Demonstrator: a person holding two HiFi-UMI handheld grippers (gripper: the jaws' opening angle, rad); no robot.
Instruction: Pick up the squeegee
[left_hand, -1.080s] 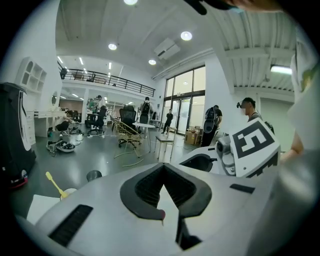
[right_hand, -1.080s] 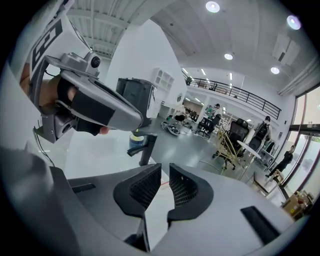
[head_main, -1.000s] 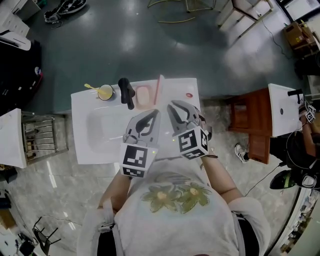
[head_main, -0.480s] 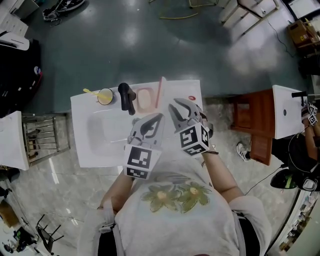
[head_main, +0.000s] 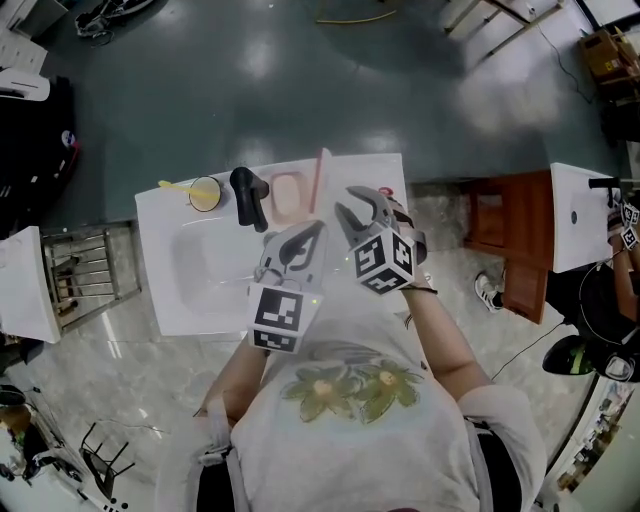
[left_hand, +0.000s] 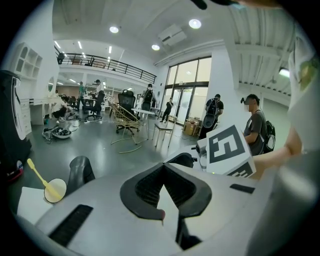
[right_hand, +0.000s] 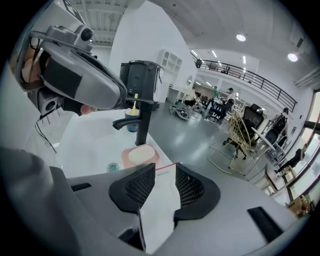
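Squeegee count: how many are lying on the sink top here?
1. The squeegee lies at the back of the sink top, just right of the soap dish, ahead of the open right gripper. The grippers cover part of the top, so another could be hidden.

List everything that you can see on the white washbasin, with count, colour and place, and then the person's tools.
washbasin: one, white, in front of the person.
tap: one, black, at the far edge.
cup: one, yellowish from above, left of the tap, yellow stick in it.
soap dish: one, pink, right of the tap.
squeegee: one, thin, pink-red, right of the soap dish, not held.
left tool: one, grey, jaws together, empty.
right tool: one, grey, jaws apart, empty.
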